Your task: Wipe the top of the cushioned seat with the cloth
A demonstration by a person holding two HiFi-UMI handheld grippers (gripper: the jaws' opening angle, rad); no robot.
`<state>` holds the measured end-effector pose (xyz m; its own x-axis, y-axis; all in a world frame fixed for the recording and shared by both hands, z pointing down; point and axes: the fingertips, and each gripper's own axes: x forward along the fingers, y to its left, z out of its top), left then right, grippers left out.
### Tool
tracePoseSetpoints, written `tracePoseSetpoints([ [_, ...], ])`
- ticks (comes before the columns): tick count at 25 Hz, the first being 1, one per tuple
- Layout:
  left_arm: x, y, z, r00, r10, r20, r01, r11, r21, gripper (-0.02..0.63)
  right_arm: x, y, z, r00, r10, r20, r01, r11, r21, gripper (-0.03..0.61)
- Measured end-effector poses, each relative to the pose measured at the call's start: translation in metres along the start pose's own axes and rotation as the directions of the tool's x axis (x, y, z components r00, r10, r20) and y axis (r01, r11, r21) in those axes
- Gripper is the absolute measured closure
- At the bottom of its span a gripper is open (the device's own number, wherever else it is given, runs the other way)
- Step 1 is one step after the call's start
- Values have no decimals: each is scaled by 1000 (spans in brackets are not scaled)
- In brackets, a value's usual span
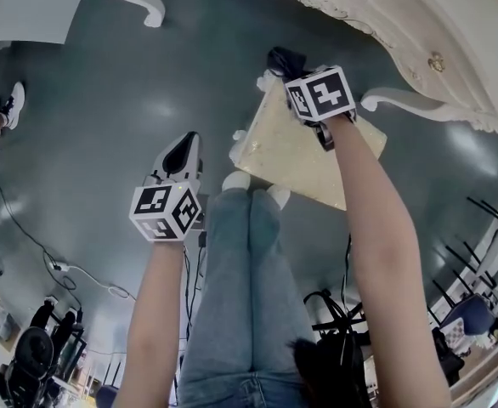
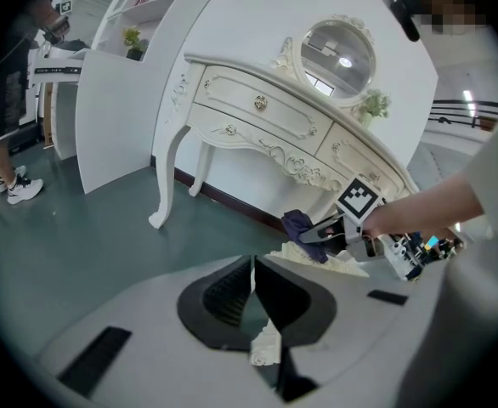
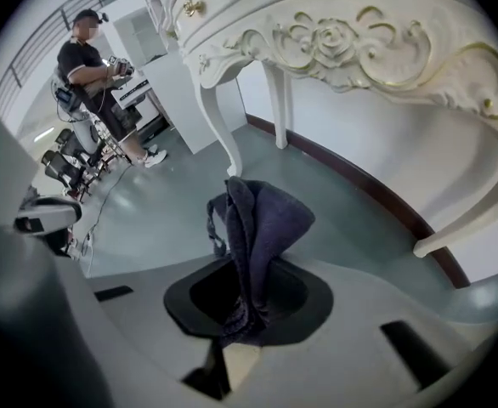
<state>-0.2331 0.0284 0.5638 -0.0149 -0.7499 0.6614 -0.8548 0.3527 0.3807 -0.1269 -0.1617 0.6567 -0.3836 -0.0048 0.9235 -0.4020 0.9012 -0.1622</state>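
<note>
Head view: cushioned seat (image 1: 304,155) sits on the grey floor (image 1: 104,100), just ahead of the person's jeans-clad legs (image 1: 240,287) and near the white dressing table (image 1: 419,32). Cream top faces up. Right tongs (image 1: 287,65) reach over the seat's far corner, with the dark cloth (image 1: 281,56) bunched at the tips. Left tongs (image 1: 184,143) hang over bare floor to the left of the seat, apart from it.

Left gripper view: left tongs are closed to a thin slit with nothing between them. Ahead, the right tongs hold the cloth, which hangs down at the seat's top edge. Can't tell if the cloth touches the cushion. A round mirror (image 2: 338,53) stands on the dressing table behind.

Right gripper view: right tongs are clamped on the cloth. It stands up as a folded wad between the pads and spills past them. The dressing table's carved front runs overhead. A person (image 3: 92,58) stands well back on the left.
</note>
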Motion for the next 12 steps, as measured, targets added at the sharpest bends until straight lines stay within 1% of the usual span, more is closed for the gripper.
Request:
tracePoseSetpoints([
  [2, -1, 3, -3, 1000, 4, -2, -4, 1000, -5, 600, 3, 4, 1, 1000, -18, -25, 16, 997, -76, 535],
  [4, -3, 4, -6, 1000, 9, -3, -9, 1000, -10, 600, 6, 13, 4, 999, -27, -47, 18, 983, -183, 535],
  [6, -4, 4, -8, 1000, 8, -4, -8, 1000, -13, 600, 9, 23, 6, 998, -24, -59, 7, 964, -266, 535],
  [9, -4, 0, -10, 1000, 1, -6, -1, 1000, -12, 600, 10, 31, 6, 996, -39, -82, 8, 938, -347, 535],
  [12, -4, -1, -9, 1000, -1, -3, 1, 1000, -11, 600, 10, 40, 3, 993, -46, -109, -7, 898, -440, 535],
])
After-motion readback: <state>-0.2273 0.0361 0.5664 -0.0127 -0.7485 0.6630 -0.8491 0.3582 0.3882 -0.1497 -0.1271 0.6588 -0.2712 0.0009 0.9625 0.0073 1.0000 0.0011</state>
